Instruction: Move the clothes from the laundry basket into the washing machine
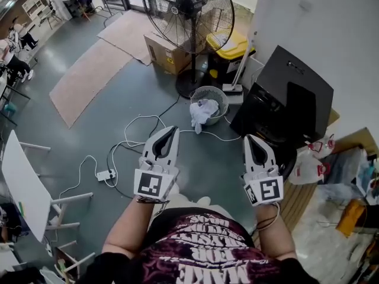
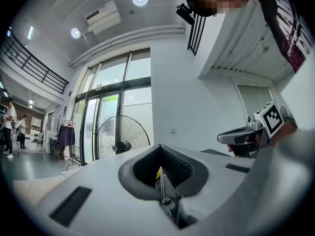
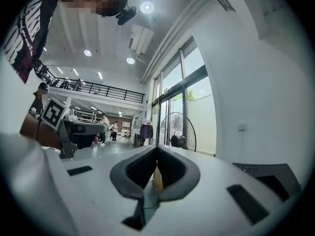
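The fingers of our left gripper (image 2: 159, 148) are clenched together and there is nothing between them. The fingers of our right gripper (image 3: 156, 152) are pressed together in the same way and are also empty. In the head view we hold the left gripper (image 1: 170, 131) and the right gripper (image 1: 252, 141) low in the frame, side by side and apart, and both point up the picture.

Further out, above the middle of the frame, the laundry basket (image 1: 218, 92) stands on the floor (image 1: 112, 99), well apart from both grippers. The clothes (image 1: 201, 113) are a pale bundle that lies in it and hangs over its near rim. Just to its right stands the dark washing machine (image 1: 290, 93); its lid seems raised, but we cannot see inside. A big fan (image 1: 188, 13) stands behind the basket.

We judge that the task is at its beginning: no garment is grasped, none is seen in the machine, and the whole transfer is left to do.
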Motion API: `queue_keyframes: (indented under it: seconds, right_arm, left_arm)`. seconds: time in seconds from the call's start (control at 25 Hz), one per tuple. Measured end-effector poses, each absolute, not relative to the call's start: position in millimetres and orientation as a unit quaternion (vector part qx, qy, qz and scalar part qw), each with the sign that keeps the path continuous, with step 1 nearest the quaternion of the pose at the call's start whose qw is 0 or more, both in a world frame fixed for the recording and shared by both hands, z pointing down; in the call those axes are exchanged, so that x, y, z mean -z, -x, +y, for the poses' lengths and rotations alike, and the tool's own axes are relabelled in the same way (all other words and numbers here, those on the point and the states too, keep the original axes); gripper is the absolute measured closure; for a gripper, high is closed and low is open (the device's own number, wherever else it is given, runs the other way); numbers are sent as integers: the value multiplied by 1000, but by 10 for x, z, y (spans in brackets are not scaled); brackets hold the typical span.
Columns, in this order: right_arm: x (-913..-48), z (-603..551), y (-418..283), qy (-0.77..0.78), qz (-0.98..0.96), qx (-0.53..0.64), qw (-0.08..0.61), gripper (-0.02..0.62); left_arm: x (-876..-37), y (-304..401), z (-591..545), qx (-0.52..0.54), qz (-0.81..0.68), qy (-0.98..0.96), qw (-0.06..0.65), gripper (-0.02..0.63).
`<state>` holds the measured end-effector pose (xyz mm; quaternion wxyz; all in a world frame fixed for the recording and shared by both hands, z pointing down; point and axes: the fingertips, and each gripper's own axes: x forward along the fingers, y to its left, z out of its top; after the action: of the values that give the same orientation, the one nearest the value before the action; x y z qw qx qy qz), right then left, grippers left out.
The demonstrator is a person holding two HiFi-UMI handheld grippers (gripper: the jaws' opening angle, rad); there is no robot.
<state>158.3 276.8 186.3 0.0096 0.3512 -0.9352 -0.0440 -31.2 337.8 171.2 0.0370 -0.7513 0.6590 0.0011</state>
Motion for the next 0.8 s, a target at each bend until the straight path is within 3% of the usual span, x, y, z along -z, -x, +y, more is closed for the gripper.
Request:
queue_keyframes:
  seconds: [0.48,0.8]
  right_arm:
    - [-2196,2594,-1496,-338,-938,71,33,597]
    - [-2353,2461,-1349,-328,-944,7,24,589]
  left_arm:
    - [-1887,218,3301,71,683,717,121,603]
    - [-2038,492,3006,38,694,715,80,601]
